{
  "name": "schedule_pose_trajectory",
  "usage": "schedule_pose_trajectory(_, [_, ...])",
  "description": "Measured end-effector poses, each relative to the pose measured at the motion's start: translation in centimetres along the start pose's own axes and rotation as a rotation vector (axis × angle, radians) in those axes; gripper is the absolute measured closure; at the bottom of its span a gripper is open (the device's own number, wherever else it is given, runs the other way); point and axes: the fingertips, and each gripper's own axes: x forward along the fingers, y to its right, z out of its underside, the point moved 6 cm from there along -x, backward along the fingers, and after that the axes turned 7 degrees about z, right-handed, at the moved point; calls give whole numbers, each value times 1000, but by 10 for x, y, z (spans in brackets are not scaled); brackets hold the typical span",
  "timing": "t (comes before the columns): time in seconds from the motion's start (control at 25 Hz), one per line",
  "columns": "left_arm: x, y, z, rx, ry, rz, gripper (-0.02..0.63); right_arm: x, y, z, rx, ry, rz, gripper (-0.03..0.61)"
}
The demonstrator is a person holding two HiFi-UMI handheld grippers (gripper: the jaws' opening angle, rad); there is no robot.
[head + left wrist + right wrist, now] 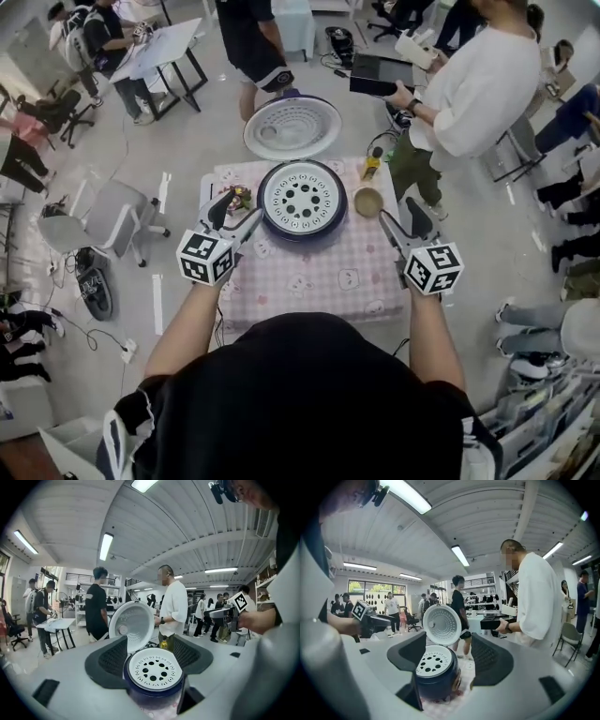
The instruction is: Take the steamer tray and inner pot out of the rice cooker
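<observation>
Grey floor runs through a wide workroom, with people spread along its edges. Two stand nearest: one in a white top (pixel 478 89) at the upper right, holding a dark flat device, and one in black (pixel 253 42) at the top centre. One grey chair (pixel 112 220) stands at the left, and one white desk (pixel 164 47) at the upper left.

One table (pixel 319 272) under a pink checked cloth fills the centre of the head view. On its far half stands one dark blue cooker (pixel 302 232). Its one lid (pixel 292 127) is swung open and leans back, away from the person, showing its pale ribbed inside. One white tray (pixel 302 197) with round holes sits flat in the cooker's mouth and covers it. The pot under the tray cannot be seen.

Two grippers are held over the near half of the table, each with one marker cube at its back. The left gripper (pixel 242 214) is at centre left, its tips just beside the cooker's left wall. Its jaws stand wide apart and press on nothing. Its own view shows the cooker and tray ahead, in the gap between them. The right gripper (pixel 401 220) is at centre right, apart from the cooker. Its jaws are spread wide too and hold nothing. In its own view the cooker sits toward the left of the gap.

One brown cup (pixel 368 202) stands just right of the cooker. One small yellow bottle (pixel 373 167) stands behind the cup. One small colourful thing (pixel 240 197), too small to make out, lies at the cooker's left.
</observation>
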Motion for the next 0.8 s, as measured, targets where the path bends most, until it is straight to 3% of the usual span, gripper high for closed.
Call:
schedule_pose_trajectory(0.48, [-1,13,-8,-20,32,-223,295,81,17,-7,-104,-18,-250,262])
schedule_pose_trajectory(0.8, [-24,4,9,-50,33,-270,295,107,-8,-8,-187,-33,-332,255])
